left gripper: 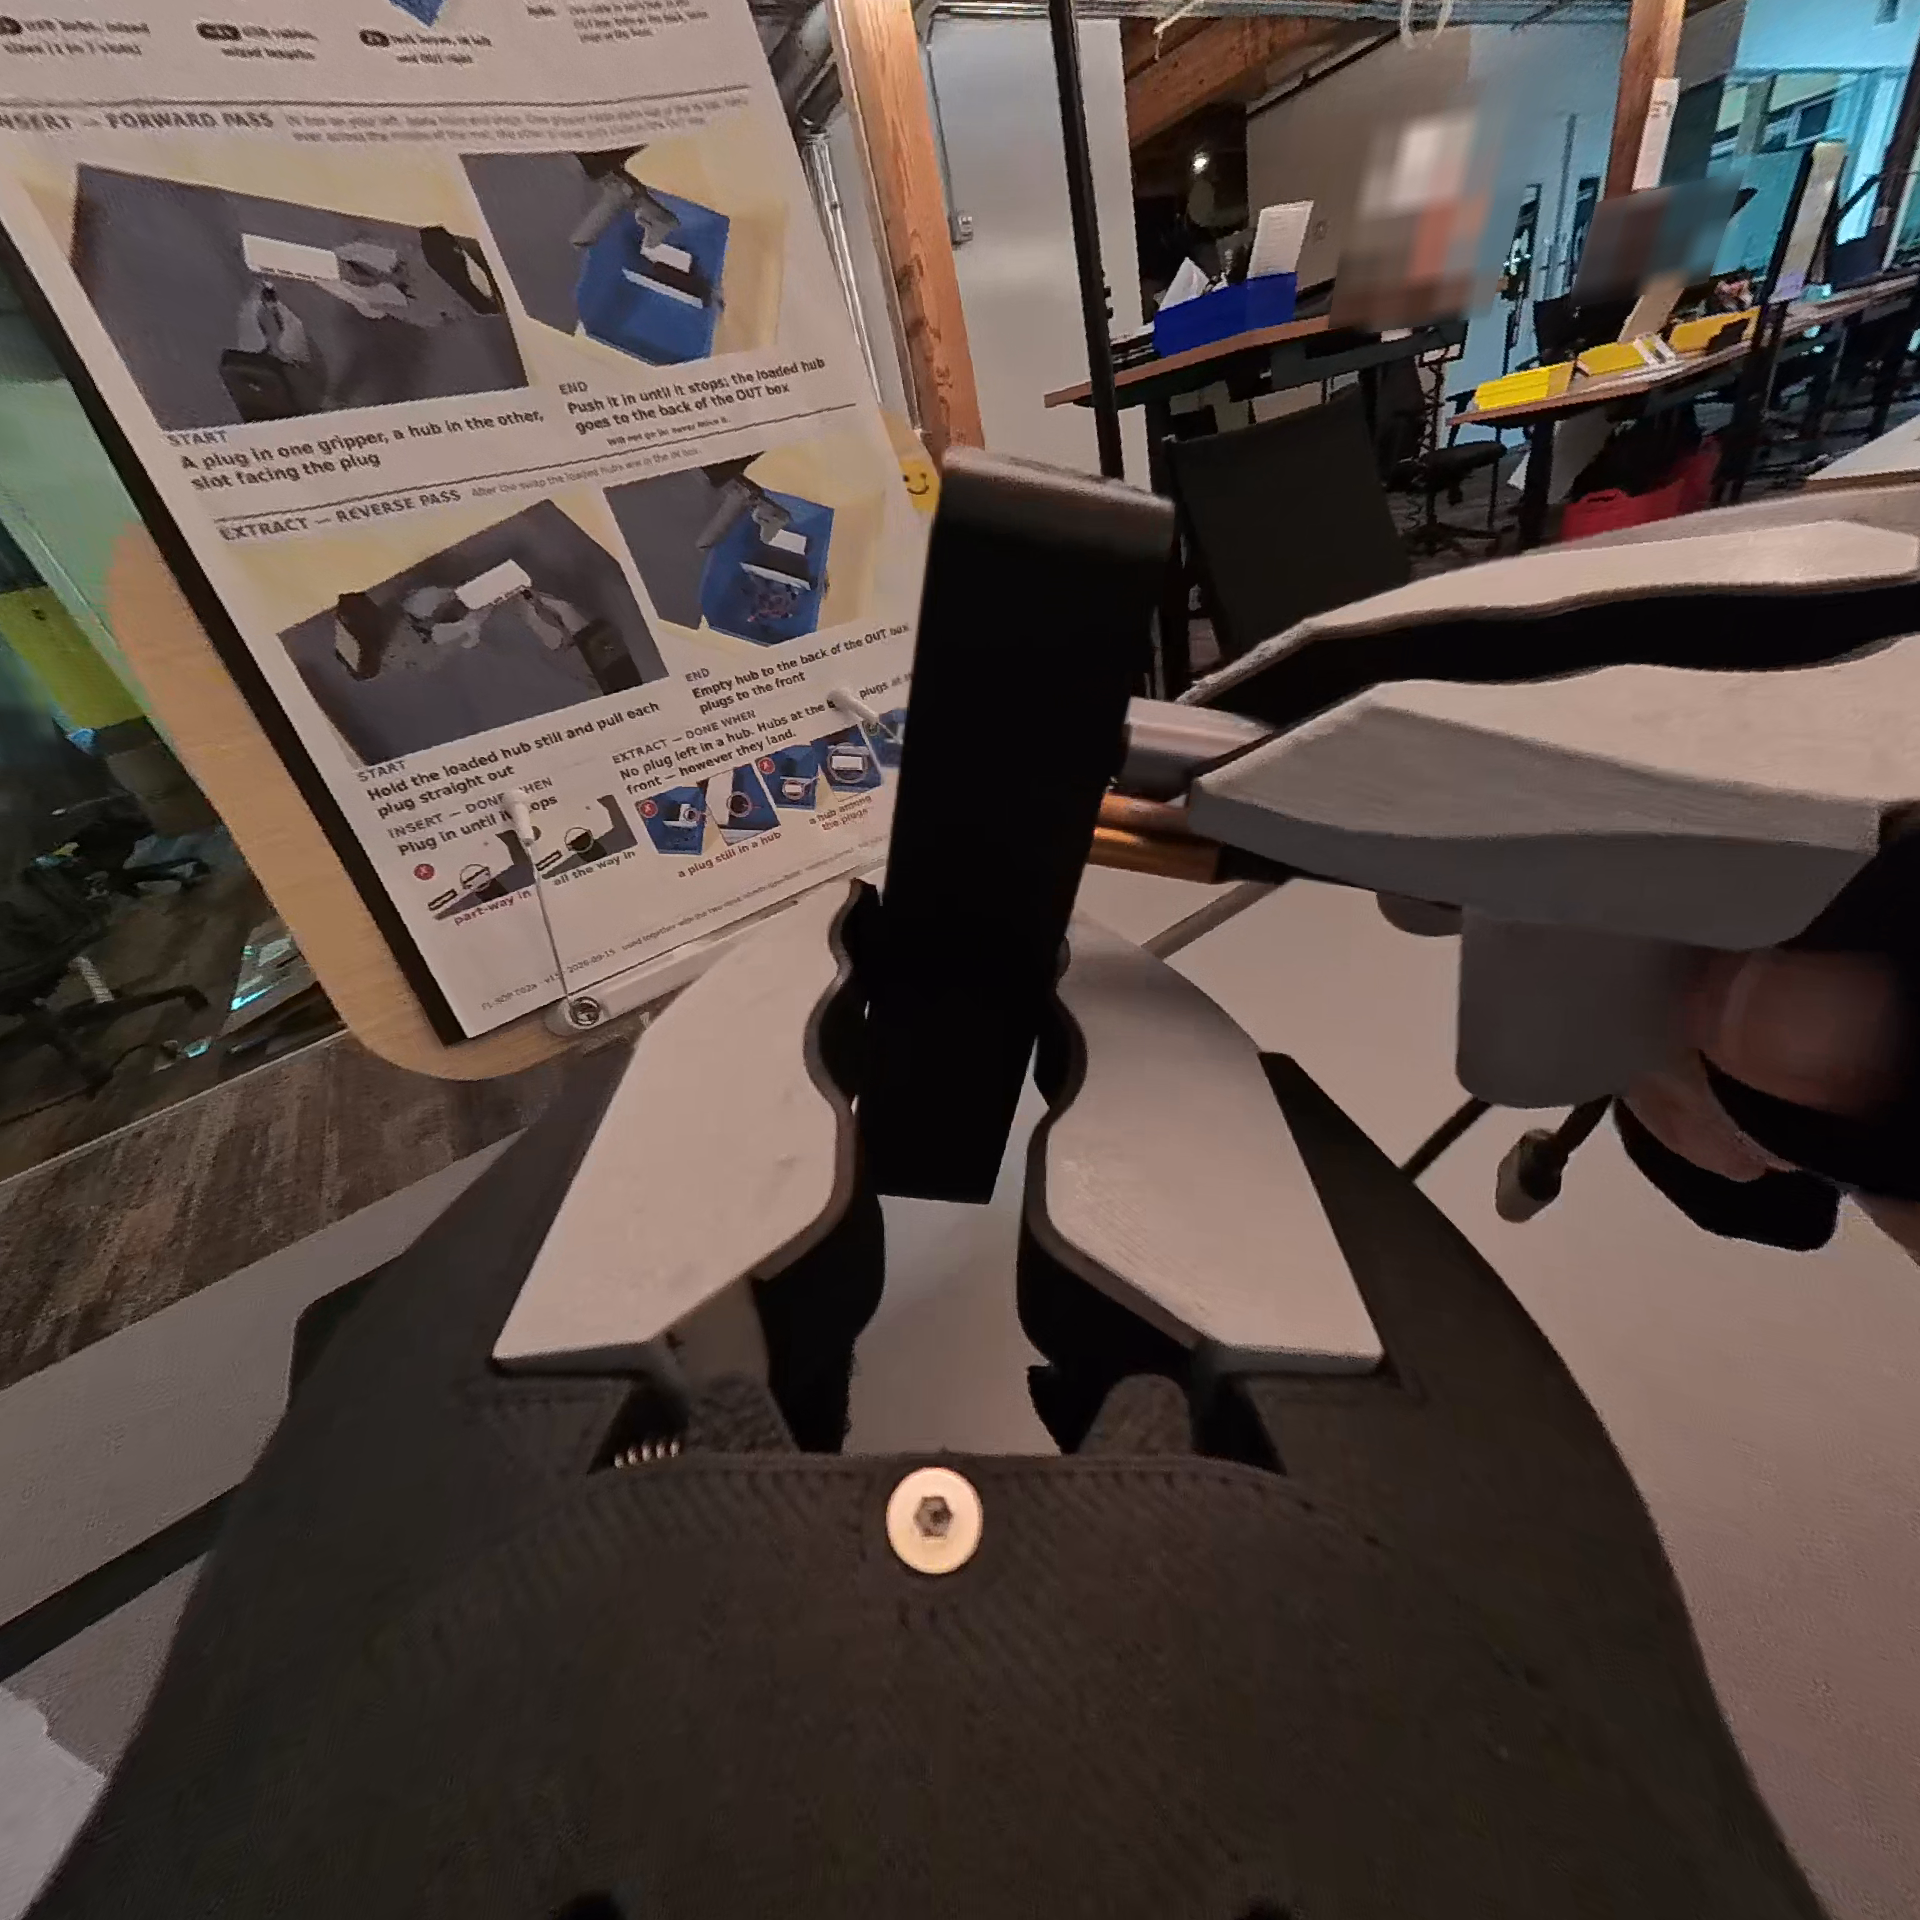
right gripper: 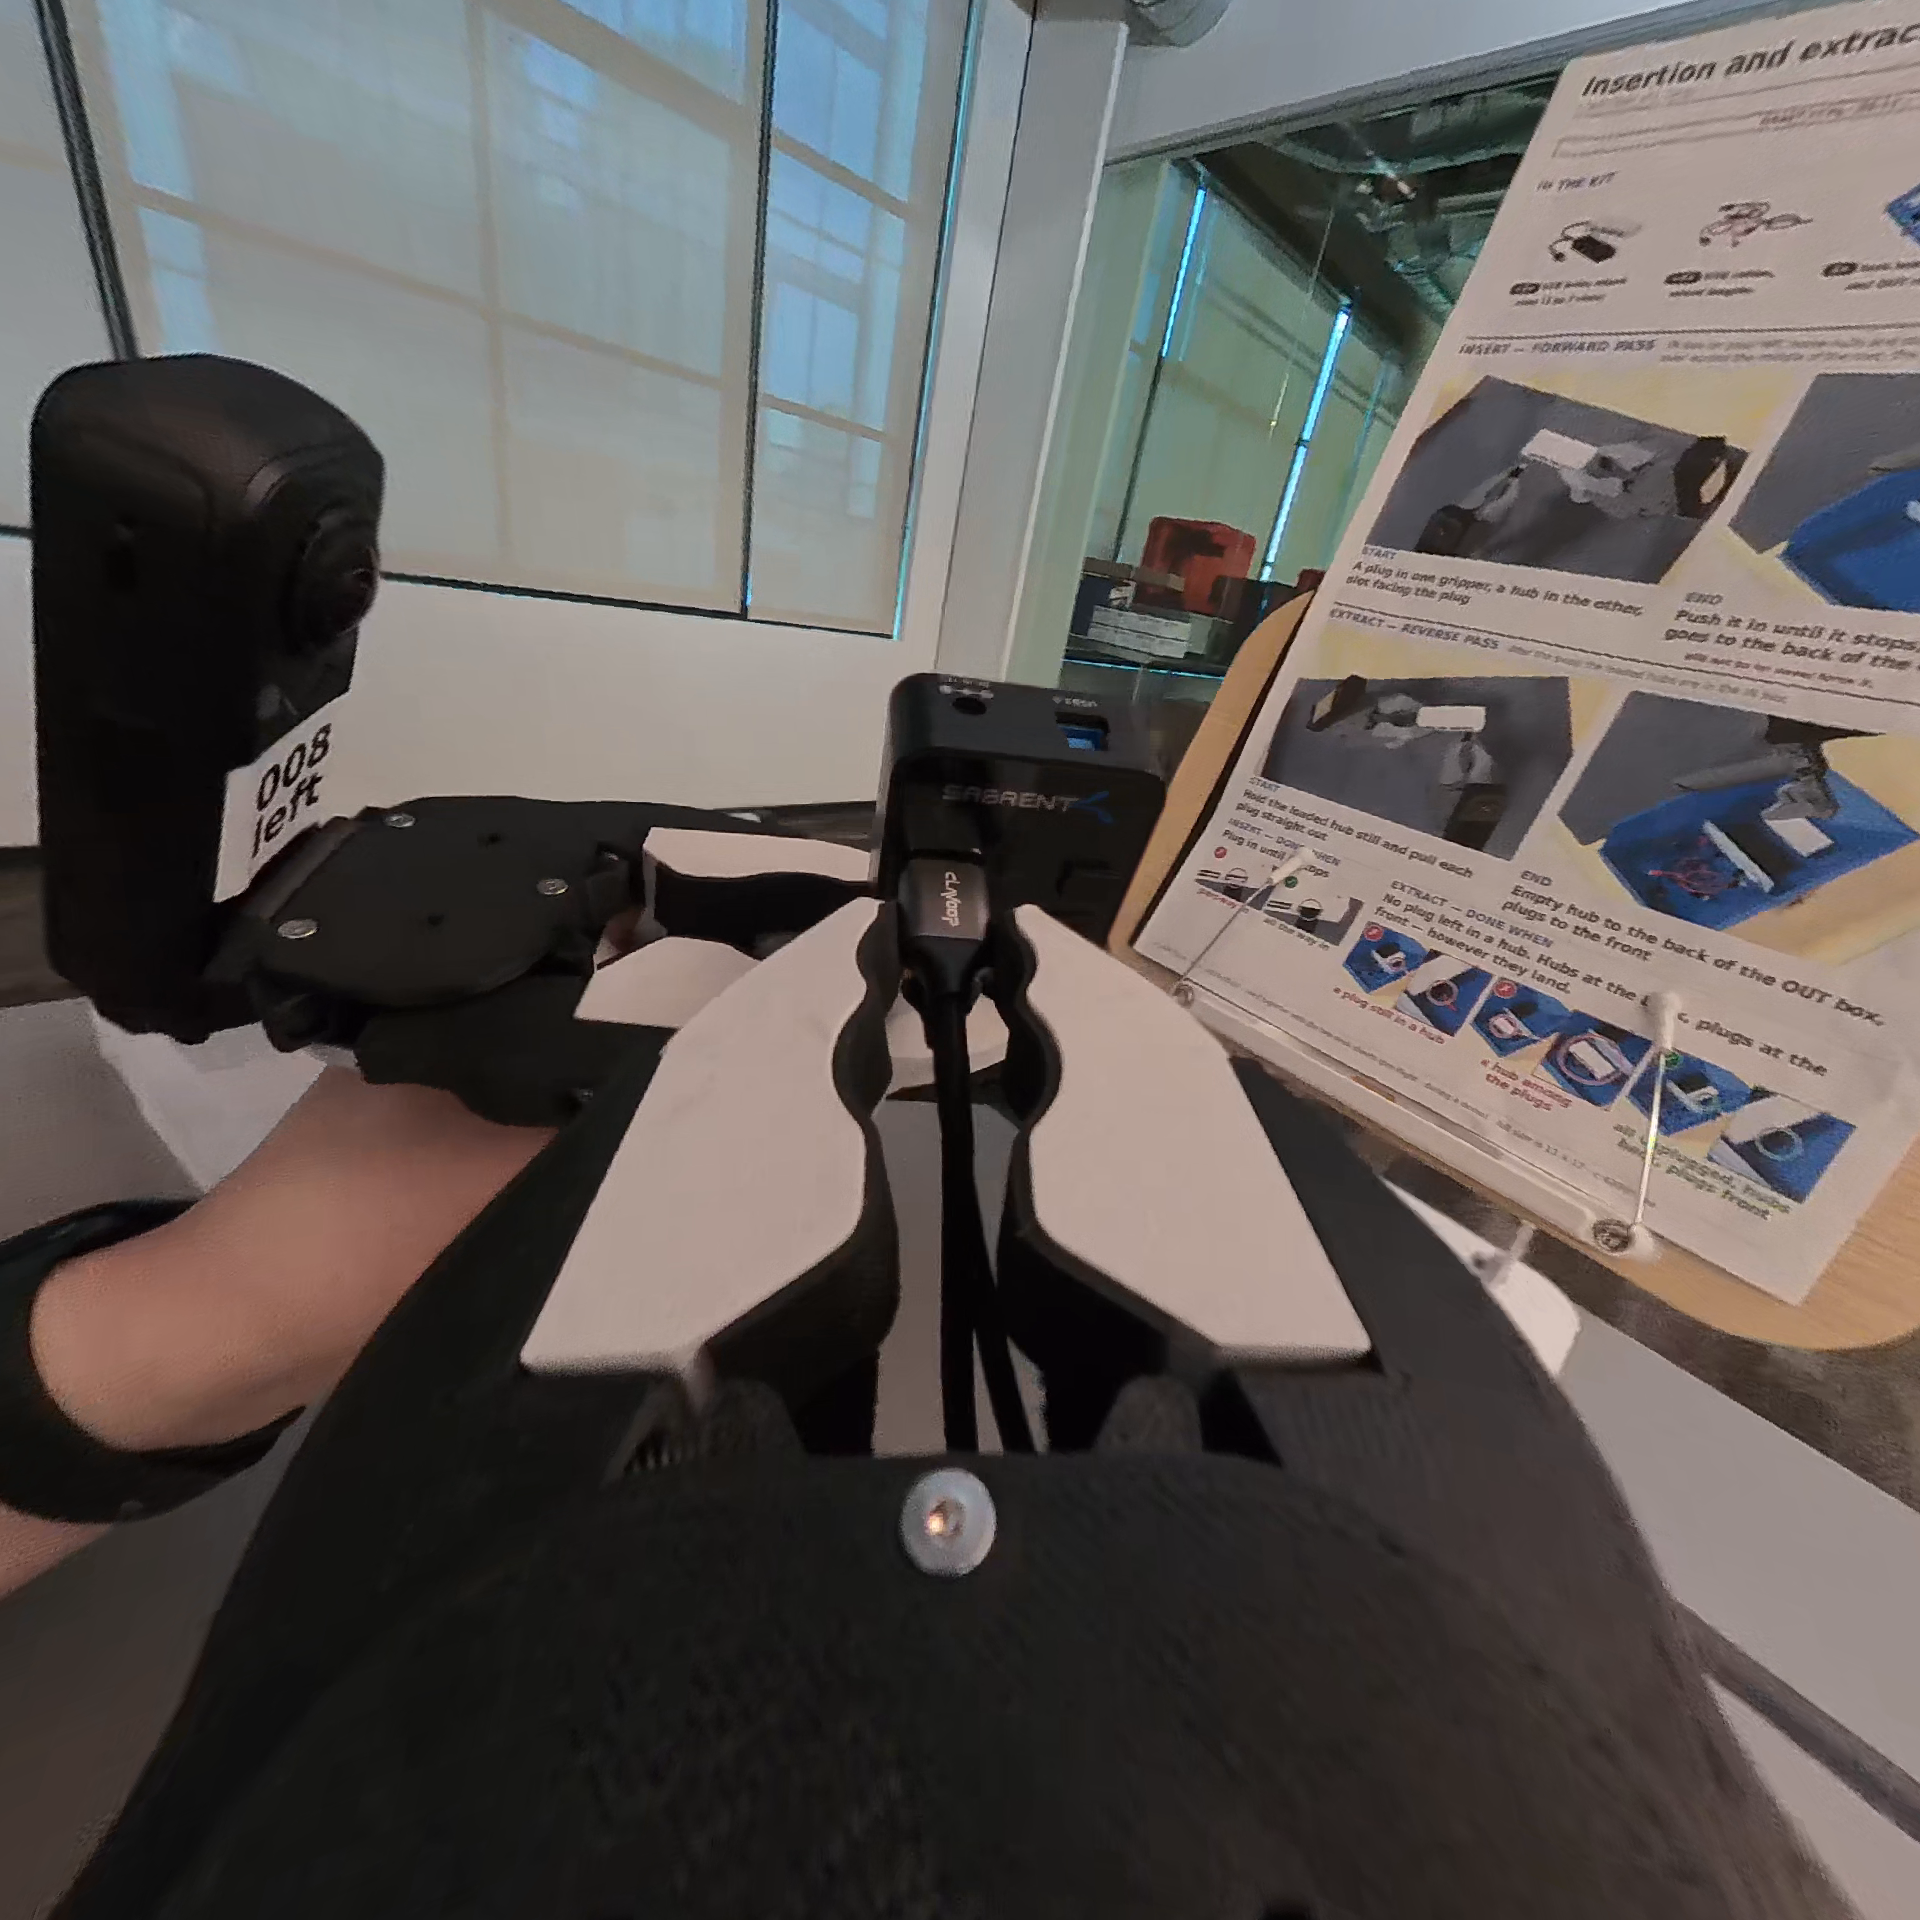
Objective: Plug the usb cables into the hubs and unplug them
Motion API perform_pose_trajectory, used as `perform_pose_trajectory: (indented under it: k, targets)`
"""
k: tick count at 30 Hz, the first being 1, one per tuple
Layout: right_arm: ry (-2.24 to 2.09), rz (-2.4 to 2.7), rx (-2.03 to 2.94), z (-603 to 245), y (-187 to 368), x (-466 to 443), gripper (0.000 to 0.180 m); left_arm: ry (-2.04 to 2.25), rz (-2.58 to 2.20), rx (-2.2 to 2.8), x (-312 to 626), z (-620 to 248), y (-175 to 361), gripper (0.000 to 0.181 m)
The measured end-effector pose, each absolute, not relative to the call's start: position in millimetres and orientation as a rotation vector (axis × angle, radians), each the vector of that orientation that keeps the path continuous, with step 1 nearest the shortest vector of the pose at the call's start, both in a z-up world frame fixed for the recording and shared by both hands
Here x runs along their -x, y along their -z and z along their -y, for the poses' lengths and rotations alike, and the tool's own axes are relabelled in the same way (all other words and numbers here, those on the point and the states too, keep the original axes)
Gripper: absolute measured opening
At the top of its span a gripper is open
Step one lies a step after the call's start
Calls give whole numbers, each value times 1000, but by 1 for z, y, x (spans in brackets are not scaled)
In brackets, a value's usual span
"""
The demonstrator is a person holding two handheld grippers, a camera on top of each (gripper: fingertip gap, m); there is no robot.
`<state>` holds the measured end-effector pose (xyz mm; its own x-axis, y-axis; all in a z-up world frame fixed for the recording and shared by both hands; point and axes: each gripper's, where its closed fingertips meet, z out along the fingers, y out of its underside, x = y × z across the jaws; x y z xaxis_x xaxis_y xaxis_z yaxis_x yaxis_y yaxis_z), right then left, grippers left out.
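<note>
Here, nearest the lens in the right wrist view, the right gripper (right gripper: 948,971) is pinched on the black USB plug (right gripper: 940,909), its cable (right gripper: 954,1195) trailing back between the fingers, so the plug can be driven or drawn straight along its own axis. The plug's metal end sits in a side slot of the black hub (right gripper: 1013,800); how deep it is seated cannot be told. In the left wrist view the left gripper (left gripper: 951,1023) is clamped across the lower part of the hub (left gripper: 1023,790), which stands nearly upright out of the jaws. Judged from this, the hold braces the body against the sideways push or pull from the right gripper (left gripper: 1455,769), whose fingers come in from the right with a hand (left gripper: 1787,1049) behind them. A second, blue-lined port (right gripper: 1081,727) on the hub's top end is free. Just beyond, an instruction sheet (right gripper: 1621,665) leans on a wooden stand (right gripper: 1205,769), near enough on that side to crowd a wide swing. The pale table (left gripper: 1558,1455) lies below. Farther off are a wooden post (left gripper: 904,208), desks with a blue bin (left gripper: 1226,312) and yellow bins (left gripper: 1512,390), and tall windows (right gripper: 520,260).
</note>
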<state>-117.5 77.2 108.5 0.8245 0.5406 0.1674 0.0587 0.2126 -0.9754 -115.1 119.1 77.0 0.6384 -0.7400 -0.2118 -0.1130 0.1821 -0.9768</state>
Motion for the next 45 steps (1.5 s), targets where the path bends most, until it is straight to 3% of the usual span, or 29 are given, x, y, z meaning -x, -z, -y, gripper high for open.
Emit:
perform_pose_trajectory:
  k: [8,16,30,36,42,45]
  targets:
    - [-319,540,1300,-72,-113,120,17,607,-833,1304,114,-115,-82,27]
    - [-320,604,1346,-72,-109,120,17,377,-874,1273,123,-118,-85,27]
    - [-282,646,1403,-64,-112,119,18,505,-931,1286,116,-110,-86,27]
    - [-427,533,1443,-66,-112,115,17,391,-879,1304,118,-114,-89,27]
    - [-121,588,1390,-60,-114,110,17,650,-655,1407,154,-141,-96,25]
    - [-197,635,1420,-48,-119,108,17,715,-664,1343,180,-137,-114,25]
